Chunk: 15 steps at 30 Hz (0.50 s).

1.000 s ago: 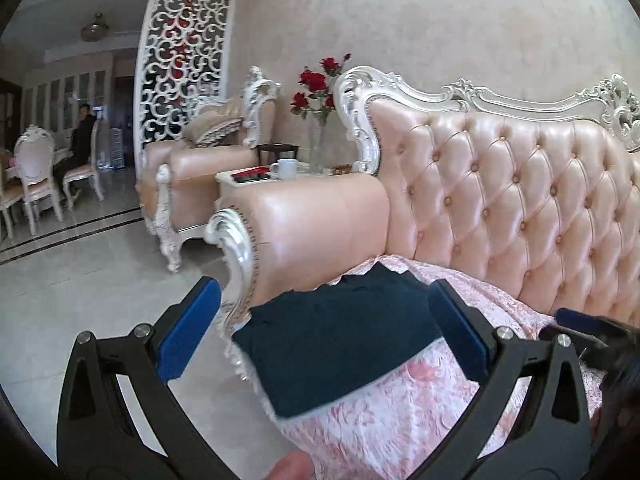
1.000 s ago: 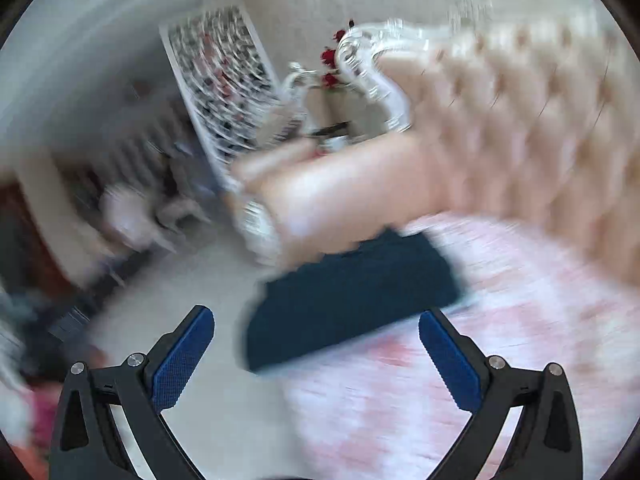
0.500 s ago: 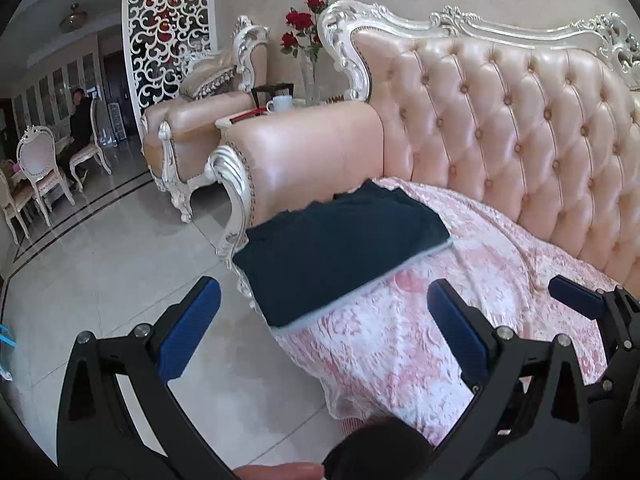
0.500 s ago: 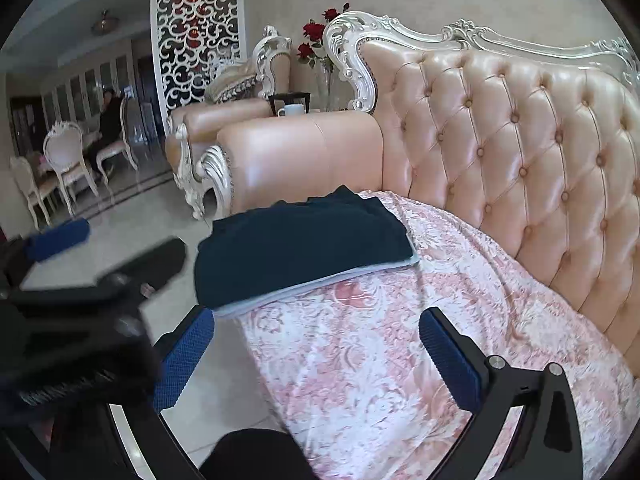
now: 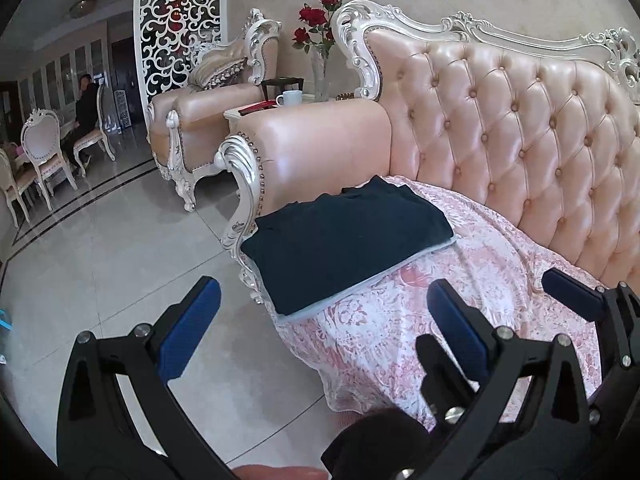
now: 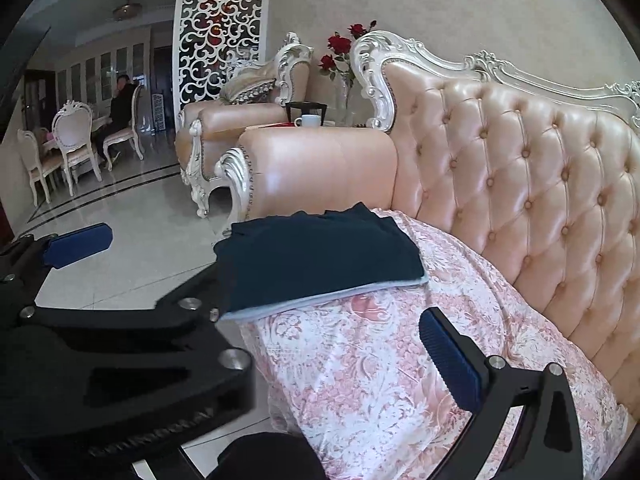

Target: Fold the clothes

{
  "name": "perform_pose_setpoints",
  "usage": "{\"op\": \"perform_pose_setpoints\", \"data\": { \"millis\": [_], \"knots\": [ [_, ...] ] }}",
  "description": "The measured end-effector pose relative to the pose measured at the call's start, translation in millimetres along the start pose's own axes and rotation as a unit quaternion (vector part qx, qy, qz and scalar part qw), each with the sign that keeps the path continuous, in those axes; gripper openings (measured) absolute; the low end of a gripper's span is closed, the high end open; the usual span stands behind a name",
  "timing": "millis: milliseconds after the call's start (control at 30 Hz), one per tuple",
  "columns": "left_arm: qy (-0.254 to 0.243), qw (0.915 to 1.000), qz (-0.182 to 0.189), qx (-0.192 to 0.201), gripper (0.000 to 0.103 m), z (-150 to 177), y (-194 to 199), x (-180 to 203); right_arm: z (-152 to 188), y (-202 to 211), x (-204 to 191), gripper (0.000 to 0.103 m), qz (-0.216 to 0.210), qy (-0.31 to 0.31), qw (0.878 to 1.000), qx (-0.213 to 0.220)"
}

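The dark garment lies folded in a neat rectangle on the pink floral cover at the armrest end of the sofa, so the fold looks finished; the sound move, I judge, is to draw both tools straight back without brushing the stack. The left gripper has its jaws spread wide and holds nothing. The right gripper does likewise, well short of the cloth.
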<state>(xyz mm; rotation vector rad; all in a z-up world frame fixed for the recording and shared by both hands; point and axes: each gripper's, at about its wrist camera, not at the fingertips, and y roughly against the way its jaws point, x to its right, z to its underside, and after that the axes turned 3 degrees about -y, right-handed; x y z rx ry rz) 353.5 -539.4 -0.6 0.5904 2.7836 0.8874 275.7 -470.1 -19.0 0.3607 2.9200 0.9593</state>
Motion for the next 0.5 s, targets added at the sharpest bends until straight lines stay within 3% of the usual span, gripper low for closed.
{"op": "perform_pose_setpoints", "data": {
  "millis": [500],
  "knots": [
    [0.021,0.9995,0.021,-0.008,0.103,3.2,-1.7,-2.0,0.8,-1.2,1.2,0.103,-0.005,-0.008,1.0,-0.004]
  ]
}}
